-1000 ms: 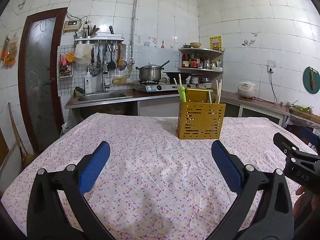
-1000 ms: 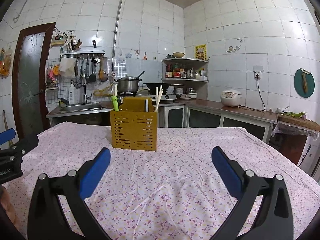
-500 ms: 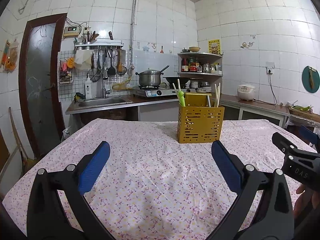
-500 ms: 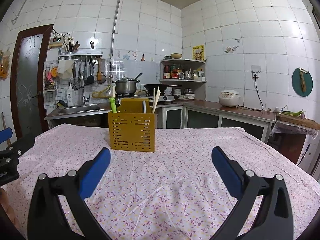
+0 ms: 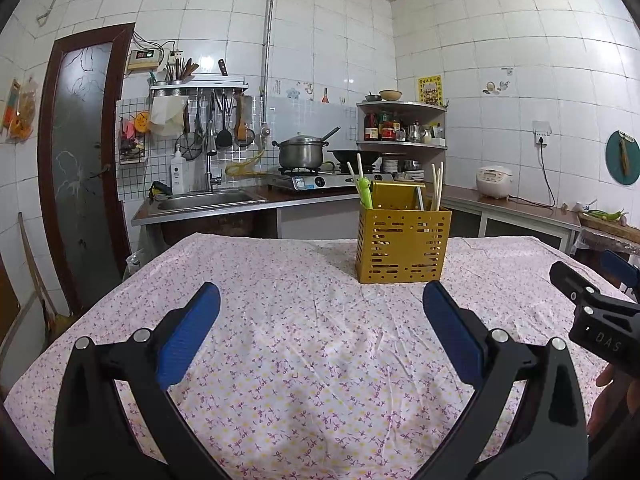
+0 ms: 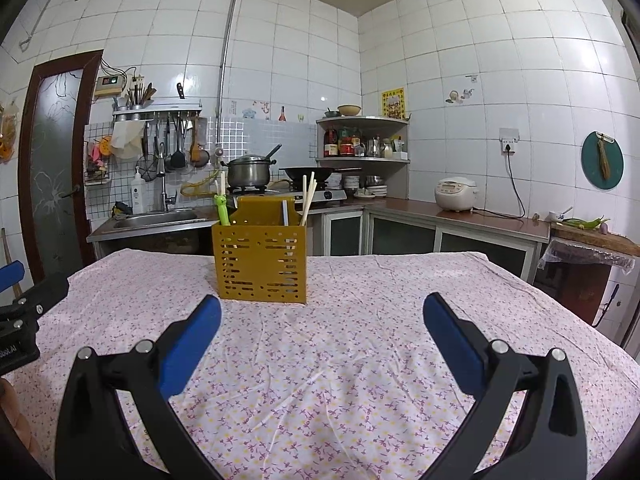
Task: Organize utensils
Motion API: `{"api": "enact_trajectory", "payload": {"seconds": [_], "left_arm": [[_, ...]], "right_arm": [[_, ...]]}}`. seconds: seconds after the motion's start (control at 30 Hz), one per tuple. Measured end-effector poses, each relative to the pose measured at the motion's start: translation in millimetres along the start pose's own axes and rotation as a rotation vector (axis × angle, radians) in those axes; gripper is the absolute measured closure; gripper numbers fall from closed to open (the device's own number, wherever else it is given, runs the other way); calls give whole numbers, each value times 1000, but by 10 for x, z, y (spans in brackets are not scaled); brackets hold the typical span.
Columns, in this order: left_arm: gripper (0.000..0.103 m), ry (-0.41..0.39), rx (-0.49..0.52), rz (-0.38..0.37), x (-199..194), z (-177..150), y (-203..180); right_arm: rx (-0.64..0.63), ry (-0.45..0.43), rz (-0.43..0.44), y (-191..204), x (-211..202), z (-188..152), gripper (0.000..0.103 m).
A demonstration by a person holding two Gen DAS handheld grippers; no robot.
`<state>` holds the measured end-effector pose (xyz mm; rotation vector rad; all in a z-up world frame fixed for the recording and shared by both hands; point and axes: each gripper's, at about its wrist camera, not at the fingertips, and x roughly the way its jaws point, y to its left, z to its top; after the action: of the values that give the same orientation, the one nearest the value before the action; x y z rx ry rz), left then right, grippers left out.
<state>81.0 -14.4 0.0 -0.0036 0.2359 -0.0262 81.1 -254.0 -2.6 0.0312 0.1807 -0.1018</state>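
White-tiled kitchen walls enclose a table covered with a pink floral-print cloth, and both hand-held tools hover low over that cloth.

Ahead of the left gripper and a little to its right stands the mustard-yellow perforated plastic utensil caddy, upright on the cloth and well apart from the blue-padded fingers. Its jaws are spread wide with nothing between them. From the right gripper, the same caddy sits ahead and slightly to the left, again well clear of the fingertips; this tool's jaws are likewise spread wide and empty.

Inside the caddy, pale wooden chopsticks lean out of the right-hand compartment, while a lime-green plastic utensil handle rises from the left-hand one beside another pale stick. Which further pieces sit deeper inside cannot be told.

At the right edge of the left wrist view the other tool's black body shows, with part of a hand beneath it.

Behind the table runs a counter with a steel sink, a lidded steel pot on a gas stove, and a white rice cooker farther right.
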Motion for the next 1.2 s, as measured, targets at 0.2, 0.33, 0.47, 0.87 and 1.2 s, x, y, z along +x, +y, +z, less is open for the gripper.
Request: {"api": "enact_trajectory", "payload": {"seconds": [0.2, 0.33, 0.47, 0.87, 1.2], "left_arm": [[5, 8, 1, 0, 22, -10, -2], [5, 11, -2, -3, 20, -10, -1], [5, 12, -4, -3, 23, -13, -5], [5, 20, -4, -2, 38, -26, -11], [5, 22, -8, -2, 45, -30, -12]], "right_arm": [[-2, -5, -4, 13, -14, -8, 4], [0, -5, -4, 15, -19, -13, 4], [-4, -6, -7, 22, -20, -13, 4], [-1, -8, -9, 21, -29, -20, 4], [1, -8, -10, 2, -28, -27, 4]]}}
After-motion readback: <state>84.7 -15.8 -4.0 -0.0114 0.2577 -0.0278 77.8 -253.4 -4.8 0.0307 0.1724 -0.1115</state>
